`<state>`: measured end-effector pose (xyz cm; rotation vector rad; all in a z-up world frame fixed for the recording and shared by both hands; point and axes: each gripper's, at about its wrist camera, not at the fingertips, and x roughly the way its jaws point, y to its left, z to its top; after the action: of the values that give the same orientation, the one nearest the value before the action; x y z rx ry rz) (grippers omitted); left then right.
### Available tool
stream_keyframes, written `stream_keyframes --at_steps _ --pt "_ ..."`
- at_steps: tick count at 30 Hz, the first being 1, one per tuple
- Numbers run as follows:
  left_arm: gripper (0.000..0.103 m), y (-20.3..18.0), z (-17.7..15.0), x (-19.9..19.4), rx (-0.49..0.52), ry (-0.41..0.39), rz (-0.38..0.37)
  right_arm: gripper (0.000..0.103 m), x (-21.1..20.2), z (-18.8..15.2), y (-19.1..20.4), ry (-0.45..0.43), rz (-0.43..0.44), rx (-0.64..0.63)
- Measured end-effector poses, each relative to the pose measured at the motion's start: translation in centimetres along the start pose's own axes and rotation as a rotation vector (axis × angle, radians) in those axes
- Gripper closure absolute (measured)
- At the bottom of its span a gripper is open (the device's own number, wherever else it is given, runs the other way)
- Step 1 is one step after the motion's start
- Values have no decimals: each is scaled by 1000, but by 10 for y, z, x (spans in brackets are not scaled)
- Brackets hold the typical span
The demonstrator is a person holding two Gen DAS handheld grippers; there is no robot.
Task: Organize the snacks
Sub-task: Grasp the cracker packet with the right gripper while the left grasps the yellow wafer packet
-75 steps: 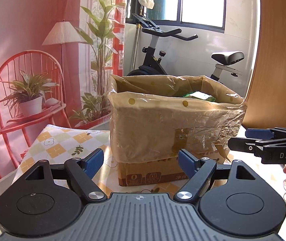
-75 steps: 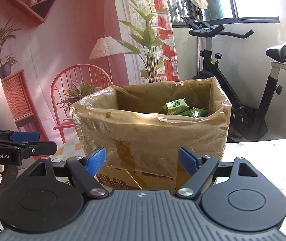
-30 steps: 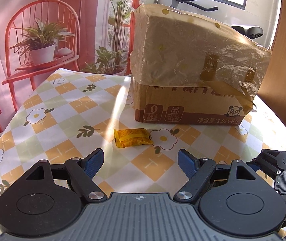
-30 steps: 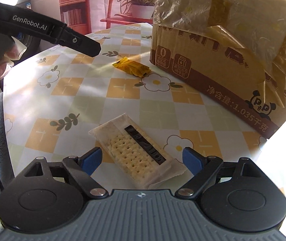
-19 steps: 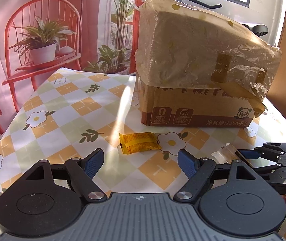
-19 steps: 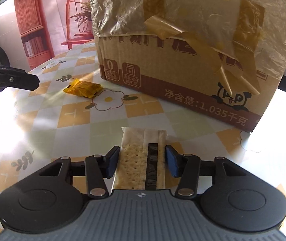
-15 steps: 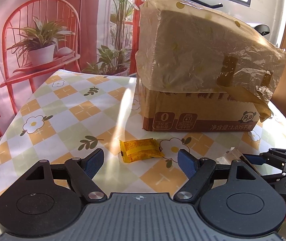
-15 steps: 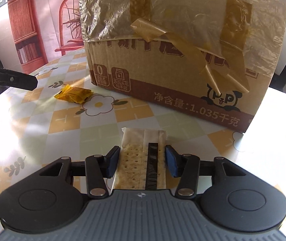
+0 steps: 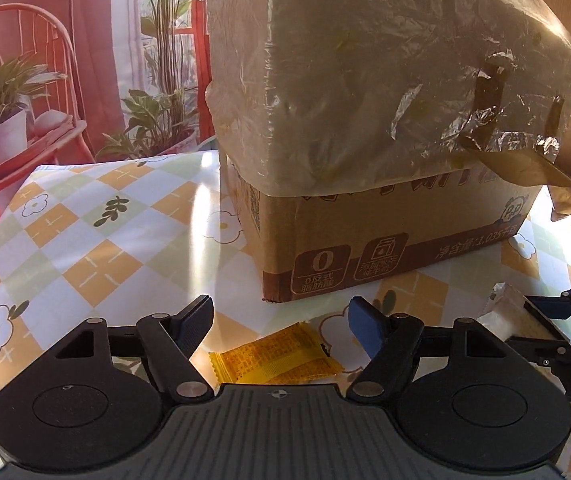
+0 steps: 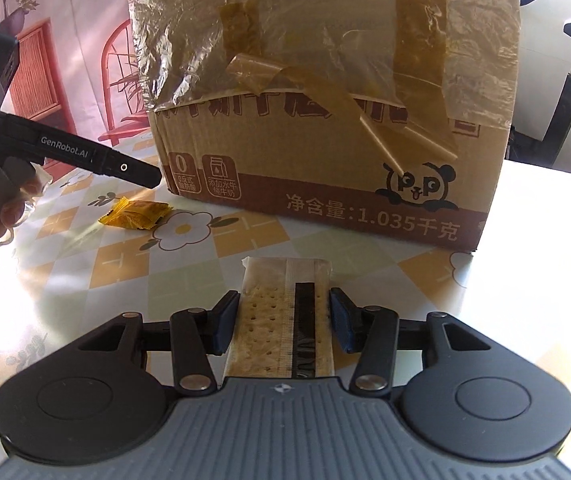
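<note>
1. Right gripper [image 10: 284, 318]: jaws clamped on a cracker packet [image 10: 285, 312], one blue pad on each long edge. The packet is flat and rectangular, in clear crinkled wrap with a black strip down its length; a pale, dimpled cracker shows through. Its far end projects past the pads above the tabletop [image 10: 253, 240]; whether it touches the surface cannot be told.
2. Left gripper [image 9: 281, 316]: jaws wide apart, nothing between the pads. It is held low over a yellow snack sachet [image 9: 275, 362], which lies flat on the tabletop in the gap below the jaws. The sachet is small, glossy and printed, with serrated ends.
3. Cardboard box [image 10: 325, 152]: corrugated brown, printed with a panda and Chinese text on a dark band. It stands on the tabletop just beyond both snacks. A translucent yellowish plastic liner [image 9: 385, 72] is folded down over its upper half, wrinkled and held with brown tape strips, one peeling loose. The box opening is above both views; contents cannot be seen.
4. Tabletop cloth: glossy, checked in orange, pale green and white with flower and leaf motifs, and strong sun glare. Open surface lies left of the box; the sachet rests near the box's front corner, apart from it.
5. Backdrop: printed scene with a red chair [image 9: 17, 92] and potted plants [image 9: 1, 120]. An exercise bike frame [image 10: 565, 92] stands right of the box.
</note>
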<state>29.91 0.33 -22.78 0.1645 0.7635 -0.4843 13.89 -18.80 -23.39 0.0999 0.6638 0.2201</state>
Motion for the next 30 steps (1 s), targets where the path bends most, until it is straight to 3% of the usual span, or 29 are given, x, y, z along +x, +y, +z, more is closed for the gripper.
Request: stream_keyframes --at_steps 8,17,25,30 --pt "27 -4 -16 6 10 23 -34 52 1 0 3 1 -11 -17" --pt "27 -12 -39 -14 -32 36 -62 52 1 -1 3 2 -12 -19" --pt "27 -3 -23 -7 -80 -10 -25 52 1 -1 3 2 -10 -18" --pt "27 0 -18 9 -74 12 -12 52 1 -1 2 2 -10 -18"
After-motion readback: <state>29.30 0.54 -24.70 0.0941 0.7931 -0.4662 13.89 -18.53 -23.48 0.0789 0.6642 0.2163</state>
